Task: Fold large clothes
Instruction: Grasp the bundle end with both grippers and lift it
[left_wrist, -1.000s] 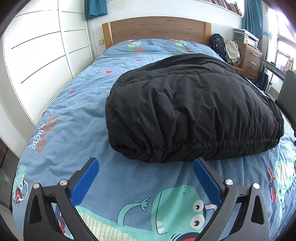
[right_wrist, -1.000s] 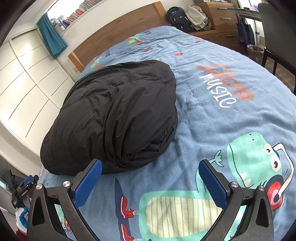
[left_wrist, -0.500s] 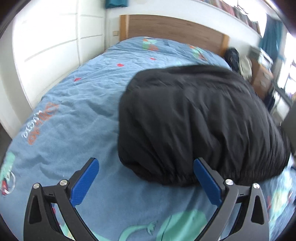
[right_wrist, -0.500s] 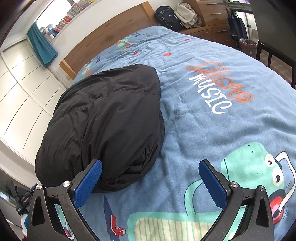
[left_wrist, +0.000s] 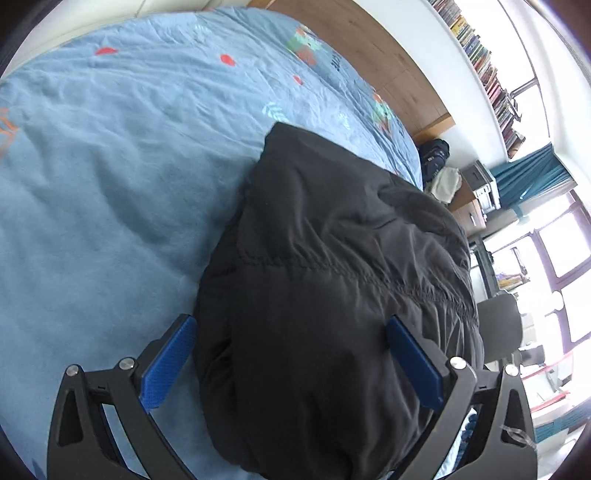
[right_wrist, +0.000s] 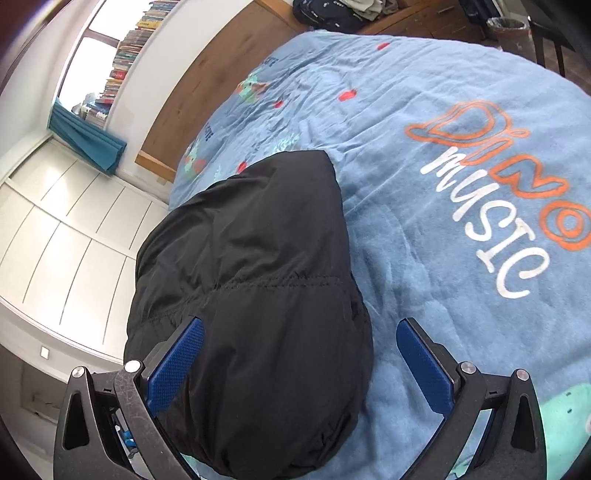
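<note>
A folded black puffer jacket (left_wrist: 332, 280) lies as a thick bundle on the blue dinosaur-print bedspread (left_wrist: 110, 166). My left gripper (left_wrist: 291, 363) is open, its blue pads standing on either side of the bundle's near left end, right above it. The jacket also shows in the right wrist view (right_wrist: 251, 295). My right gripper (right_wrist: 301, 363) is open and straddles the bundle's near right end, with the bedspread (right_wrist: 461, 147) to its right. Whether the pads touch the fabric is unclear.
A wooden headboard (left_wrist: 388, 62) stands at the far end of the bed. White wardrobe doors (right_wrist: 62, 229) line one side. A backpack (left_wrist: 434, 155), a wooden dresser (left_wrist: 469, 210) and a dark chair (left_wrist: 498, 325) stand on the other side, by the window.
Both grippers have moved forward and down over the jacket's near edge and tilted; the bundle now fills the space between each pair of open pads. The jacket itself has not moved.
</note>
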